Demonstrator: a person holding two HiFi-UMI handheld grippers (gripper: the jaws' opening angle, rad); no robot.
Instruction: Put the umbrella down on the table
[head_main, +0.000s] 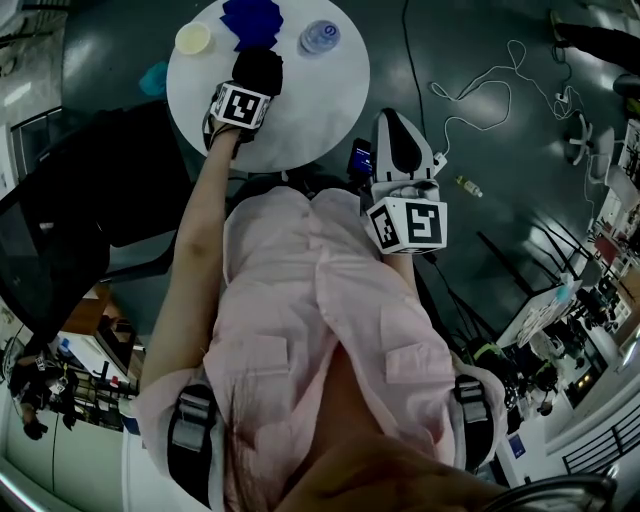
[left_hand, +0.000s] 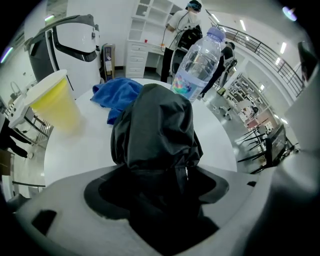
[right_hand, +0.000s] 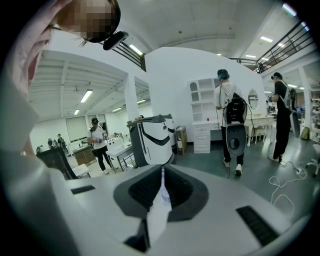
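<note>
Head view: the left gripper (head_main: 245, 95) tilts steeply down over the near edge of the round white table (head_main: 320, 110). The folded black umbrella (head_main: 258, 68) reaches out from its jaws onto the tabletop. Just beyond the umbrella's far end lies a blue cloth (head_main: 252, 20). A yellow cup (head_main: 193, 38) stands ahead to the tool's left and a water bottle (head_main: 320, 37) ahead to its right. The right gripper (head_main: 395, 135) hangs off the table, to the right of the left one, over the floor and close to the person's body.

Left gripper view: the umbrella fills the middle of the gap between the jaws, and its bunched far end appears to rest on the white top just ahead. The jaws are spread wide. Bare dark pad shows on either side of the fabric, so I read the grip as let go, with the umbrella lying between the jaws, not pinched.

Right gripper view: the jaws are closed together, with only a thin pale strip along the seam, which I cannot identify. Nothing of the task is between them. Ahead is open floor, with people (right_hand: 230, 120) well beyond.

This looks like the release step, with the umbrella already down. The next move calls for drawing the left gripper back along its own line, jaws wide. Otherwise the pads may snag the loose fabric and drag the umbrella off the near edge.
</note>
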